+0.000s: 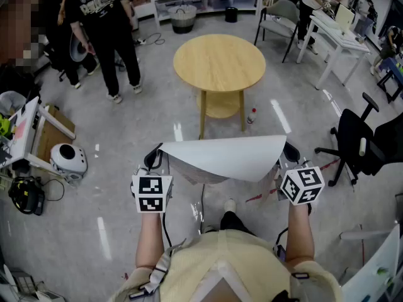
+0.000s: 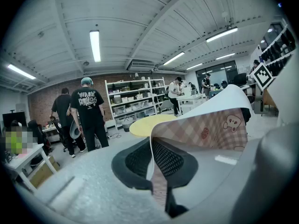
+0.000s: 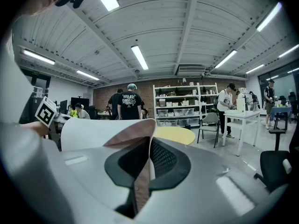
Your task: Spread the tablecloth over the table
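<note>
A tablecloth (image 1: pixel 223 158), white on the back and pink-checked with small cartoon prints on its face (image 2: pixel 210 129), hangs stretched between my two grippers in front of me. My left gripper (image 1: pixel 155 158) is shut on its left corner, the sheet pinched between the black pads (image 2: pixel 152 164). Its right corner is clamped the same way in my right gripper (image 1: pixel 286 153), also shut (image 3: pixel 148 164). The round light-wood table (image 1: pixel 219 61), with a lower shelf, stands bare on the floor ahead of the cloth.
Two people in black (image 1: pixel 104 24) stand left of the table. A small bottle (image 1: pixel 252 116) sits on the floor by a table leg. A black office chair (image 1: pixel 359 143) is at the right, a white desk (image 1: pixel 337 33) and grey chair (image 1: pixel 280 17) beyond, equipment (image 1: pixel 66 159) at left.
</note>
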The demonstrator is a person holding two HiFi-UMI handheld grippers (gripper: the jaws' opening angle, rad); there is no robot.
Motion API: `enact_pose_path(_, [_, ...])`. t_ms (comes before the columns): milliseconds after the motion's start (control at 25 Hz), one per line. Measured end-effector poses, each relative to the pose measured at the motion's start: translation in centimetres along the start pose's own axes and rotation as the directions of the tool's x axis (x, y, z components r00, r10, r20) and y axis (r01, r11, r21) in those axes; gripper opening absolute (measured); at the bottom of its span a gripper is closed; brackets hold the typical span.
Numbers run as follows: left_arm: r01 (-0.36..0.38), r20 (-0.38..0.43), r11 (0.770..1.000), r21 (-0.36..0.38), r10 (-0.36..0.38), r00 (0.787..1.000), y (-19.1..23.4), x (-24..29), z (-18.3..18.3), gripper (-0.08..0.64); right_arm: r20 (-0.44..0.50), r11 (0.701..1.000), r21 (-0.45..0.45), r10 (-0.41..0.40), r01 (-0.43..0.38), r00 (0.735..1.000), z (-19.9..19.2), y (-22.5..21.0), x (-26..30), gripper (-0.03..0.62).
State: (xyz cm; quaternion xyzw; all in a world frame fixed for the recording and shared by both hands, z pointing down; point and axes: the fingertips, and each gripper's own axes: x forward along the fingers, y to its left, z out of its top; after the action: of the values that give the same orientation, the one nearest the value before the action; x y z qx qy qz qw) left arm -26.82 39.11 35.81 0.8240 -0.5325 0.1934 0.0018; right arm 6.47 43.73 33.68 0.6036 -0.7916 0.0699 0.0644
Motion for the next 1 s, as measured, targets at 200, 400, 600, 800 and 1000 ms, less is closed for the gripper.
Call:
enact_pose_path(200, [0.001, -0.017, 1.000, -0.014, -0.001, 1.000, -0.2, 0.3, -1.0, 0.008, -0.018, 1.000, 0.028, 0.009, -0.008, 1.000, -0.9, -0.2, 0.6, 0.008])
enact_pose_path(400, [-0.003, -0.017, 1.000, -0.004, 0.003, 1.000, 0.2, 1.2, -0.5, 0.008, -0.009, 0.999, 0.044, 0.019, -0.019, 1.000, -0.3, -0.7, 1.8, 0.008])
enact_pose_path(600, [-0.018, -0.018, 1.000, -0.004, 0.018, 1.000, 0.5, 2.7, 0.1, 0.008, -0.013, 0.999, 0.041, 0.033, -0.032, 0.999, 0.2, -1.6, 3.4, 0.008])
enact_pose_path(800, [-0.033, -0.016, 0.999, 0.011, 0.034, 0.999, 1.1, 4.5, 1.3, 0.008, -0.019, 0.999, 0.026, 0.046, -0.045, 0.999, 1.2, -2.6, 5.1, 0.008])
enact_pose_path(1000, [-0.055, -0.015, 0.998, 0.016, 0.055, 0.998, 1.2, 6.5, 2.4, 0.006, -0.014, 0.998, 0.010, 0.065, -0.064, 0.998, 2.1, -4.0, 6.9, 0.008])
